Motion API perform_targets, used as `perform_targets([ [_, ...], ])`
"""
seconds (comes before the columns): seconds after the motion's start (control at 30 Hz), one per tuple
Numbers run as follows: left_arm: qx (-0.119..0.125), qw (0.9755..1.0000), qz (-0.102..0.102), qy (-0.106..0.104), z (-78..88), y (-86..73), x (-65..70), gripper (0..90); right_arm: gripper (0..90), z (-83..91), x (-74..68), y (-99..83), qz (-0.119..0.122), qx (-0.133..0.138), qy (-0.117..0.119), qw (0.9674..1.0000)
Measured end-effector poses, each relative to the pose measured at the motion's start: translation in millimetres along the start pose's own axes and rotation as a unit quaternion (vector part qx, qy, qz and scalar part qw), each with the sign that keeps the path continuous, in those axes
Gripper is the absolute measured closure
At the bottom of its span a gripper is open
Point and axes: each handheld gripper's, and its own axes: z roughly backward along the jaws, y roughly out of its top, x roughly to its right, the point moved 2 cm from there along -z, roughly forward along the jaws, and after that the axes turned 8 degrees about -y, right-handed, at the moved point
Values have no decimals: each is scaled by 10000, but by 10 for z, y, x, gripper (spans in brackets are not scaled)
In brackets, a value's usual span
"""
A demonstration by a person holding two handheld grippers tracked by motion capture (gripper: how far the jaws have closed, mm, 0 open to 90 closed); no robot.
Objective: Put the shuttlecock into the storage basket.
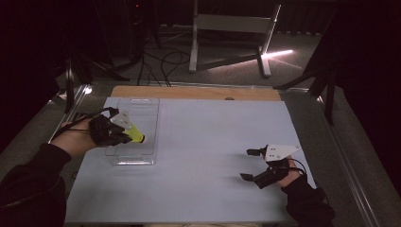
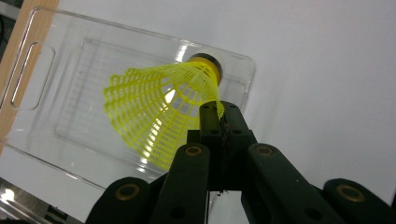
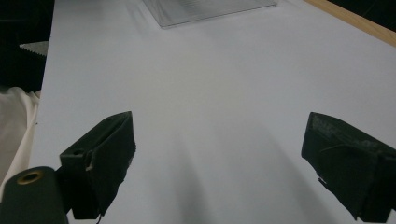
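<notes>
While it is pinched by the edge of its skirt between two closed black jaws, the yellow plastic-mesh shuttlecock with a yellow-and-white cap hangs over the clear rectangular plastic tray with a cut-out handle. In the left gripper view its cap points toward the tray's corner and its open skirt flares back toward the jaws; whether it touches the tray floor cannot be told. In the high view the shuttlecock shows as a small yellow shape above the tray, which lies on the left part of the table, its long sides running from near to far.

The left hand-held gripper is clamped on the shuttlecock's mesh rim, and in the high view the left hand-held gripper reaches in from the left over the tray, held by a hand in a dark sleeve.

The right hand-held gripper sits well apart from the tray, at the near right of the table, its jaws spread wide and holding nothing. In the right gripper view the right hand-held gripper looks across bare surface toward the tray's corner at the far edge.

The table, covered by a pale white-blue sheet, has a wooden strip along its far edge. Beyond it lie a grey floor with black cables and a white metal frame.
</notes>
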Motion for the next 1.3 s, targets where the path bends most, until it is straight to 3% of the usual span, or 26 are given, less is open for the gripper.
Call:
perform_targets([
  [0.13, -2, 10000, 57, -65, -72, -24, -28, 900, 97, 9, 10, -8, -25, 23, -9, 10000],
  [0.17, 32, 9998, 126, -167, -110, -21, -43, 900, 97, 8, 13, -14, -20, 55, -10, 10000],
  [0.47, 83, 9995, 44, -304, -281, -9, -63, 900, 97, -7, 19, -51, -111, 27, 46, 9999],
  [0.67, 42, 9991, 165, -382, -386, -29, -91, 900, 97, -8, 31, -75, -157, 19, 52, 9999],
  [1.13, -83, 9949, 484, -880, -640, -96, -112, 899, 98, -31, 39, -108, -207, -30, 106, 9997],
  [1.3, -74, 9939, 634, -903, -687, -115, -146, 891, 98, -41, 38, -118, -216, -47, 116, 9997],
])
